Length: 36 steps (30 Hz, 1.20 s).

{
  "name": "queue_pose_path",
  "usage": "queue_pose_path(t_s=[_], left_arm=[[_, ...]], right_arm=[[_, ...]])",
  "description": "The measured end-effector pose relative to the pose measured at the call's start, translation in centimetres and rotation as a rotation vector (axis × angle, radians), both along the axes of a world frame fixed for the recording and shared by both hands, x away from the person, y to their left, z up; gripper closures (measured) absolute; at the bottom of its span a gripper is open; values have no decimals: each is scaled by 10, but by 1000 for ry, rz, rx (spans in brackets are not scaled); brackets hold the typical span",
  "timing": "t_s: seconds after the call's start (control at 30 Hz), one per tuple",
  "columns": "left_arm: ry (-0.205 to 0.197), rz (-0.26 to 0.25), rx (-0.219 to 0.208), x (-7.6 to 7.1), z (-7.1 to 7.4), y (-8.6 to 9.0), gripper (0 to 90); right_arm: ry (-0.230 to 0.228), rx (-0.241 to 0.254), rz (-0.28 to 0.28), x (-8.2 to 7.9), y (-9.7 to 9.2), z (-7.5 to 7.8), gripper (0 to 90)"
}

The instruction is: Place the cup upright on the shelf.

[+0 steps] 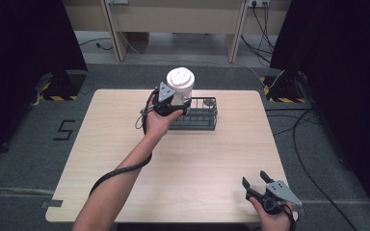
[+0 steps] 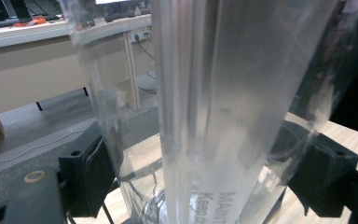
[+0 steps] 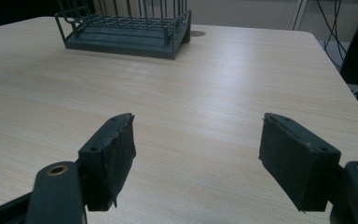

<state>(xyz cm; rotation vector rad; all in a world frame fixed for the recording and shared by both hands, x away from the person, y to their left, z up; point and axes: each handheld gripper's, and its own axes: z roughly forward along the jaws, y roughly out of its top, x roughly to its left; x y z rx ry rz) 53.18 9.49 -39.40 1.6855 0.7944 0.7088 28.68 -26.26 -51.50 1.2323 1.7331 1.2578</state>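
My left gripper point(image 1: 177, 101) is shut on a clear plastic container point(image 1: 180, 82) with a white round lid, held upright at the left end of a dark wire rack point(image 1: 200, 116). In the left gripper view the container's see-through wall point(image 2: 214, 107) stands between the two black pads point(image 2: 91, 172), with printed text low on it. Its bottom is hidden, so I cannot tell whether it touches the rack. My right gripper point(image 1: 254, 179) is open at the table's near right corner and holds nothing. In the right gripper view the right gripper point(image 3: 198, 158) points at the rack point(image 3: 126, 28), whose floor looks bare.
The light wooden table point(image 1: 125, 168) spreads bare between the rack and the front edge. A small dark round spot point(image 3: 196, 33) lies beside the rack's right end. Desks, cables and black curtains stand beyond the table.
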Motion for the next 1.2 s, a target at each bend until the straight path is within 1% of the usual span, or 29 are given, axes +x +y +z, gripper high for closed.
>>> queue_pose_path(t_s=[0.03, 0.1, 0.3, 0.33, 0.47, 0.63, 0.77, 0.87, 1.0, 1.2], left_arm=[[0, 3, 6, 3, 1, -1, 179], [2, 4, 4, 5, 1, -2, 179], [13, 30, -4, 17, 1, -5, 179], [13, 30, -4, 17, 1, -5, 179], [22, 45, -5, 24, -3, -8, 179], [38, 53, -5, 27, -10, -11, 178], [43, 56, -7, 29, -14, -14, 178], [43, 59, -10, 30, -15, -14, 178], [42, 57, -3, 32, -15, -17, 178], [55, 65, -3, 36, -19, -19, 178]], right_arm=[[-1, 0, 1, 0, 0, 0, 272], [-2, -1, 2, 0, 0, 0, 272], [-2, -1, 3, 0, 0, 0, 273], [-2, -1, 3, 0, 0, 0, 273], [-2, 0, 4, 0, -1, 0, 272], [-1, 0, 5, 0, -1, 0, 273], [1, 2, 5, 0, -1, 0, 273], [1, 2, 5, 0, -1, 0, 273], [1, 3, 5, 0, -1, 0, 273], [2, 3, 5, 0, -1, 0, 272]])
